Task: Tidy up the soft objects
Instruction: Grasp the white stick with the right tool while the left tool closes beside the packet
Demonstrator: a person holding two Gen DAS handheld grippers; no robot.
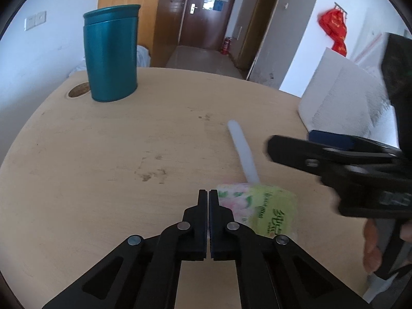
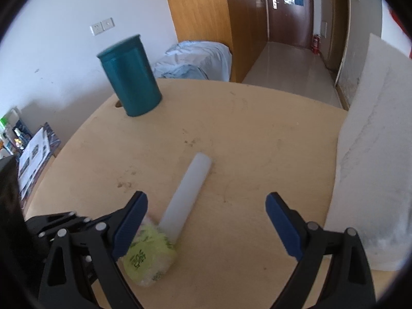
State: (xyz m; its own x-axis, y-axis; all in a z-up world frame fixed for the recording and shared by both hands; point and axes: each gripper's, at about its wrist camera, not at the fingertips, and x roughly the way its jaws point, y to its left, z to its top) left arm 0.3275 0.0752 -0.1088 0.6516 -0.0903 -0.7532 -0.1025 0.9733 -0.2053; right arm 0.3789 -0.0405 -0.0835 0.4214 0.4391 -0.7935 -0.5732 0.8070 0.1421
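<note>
Left wrist view. The left gripper (image 1: 208, 193) has its two black fingers pressed together with nothing visible between them; the tips sit over the table (image 1: 103, 167) at 6 o'clock. The surface is pale wood-grain laminate, scuffed and smudged near the centre, with a round brass-coloured cable port (image 1: 78, 90) at 10 o'clock. A teal cylindrical canister (image 1: 110, 54) stands upright just beside that port. The tissue pack (image 1: 260, 209), green and floral-printed, lies flat just to the right of the closed fingertips; whether it touches them cannot be told. A white plastic tube (image 1: 243, 152) lies on the table, its near end at the pack's far edge. The right gripper (image 1: 283, 152) enters from 3 o'clock, blurred, above the table, with part of a hand (image 1: 373, 247) below it. White foam boards (image 1: 342, 97) lean at the table's right edge. Beyond: white walls with wall sockets (image 1: 35, 20) at 10 o'clock, a light wooden panel, a dark brown door (image 1: 208, 10) at the end of a corridor at 12 o'clock, a red fire extinguisher (image 1: 225, 46) beside it, and a red hanging ornament (image 1: 334, 31) at 2 o'clock.

Right wrist view. The right gripper (image 2: 206, 206) stands spread wide, blue pads (image 2: 131, 224) facing, nothing between them but the tube's (image 2: 188, 200) near half. The tissue pack (image 2: 149, 255) lies at 7 o'clock, by the left pad. The table (image 2: 257, 134) shows the same stains. The canister (image 2: 130, 77) stands at 11 o'clock, a crumpled pale cloth (image 2: 195, 59) behind it, and printed booklets (image 2: 33, 162) at 9 o'clock.
</note>
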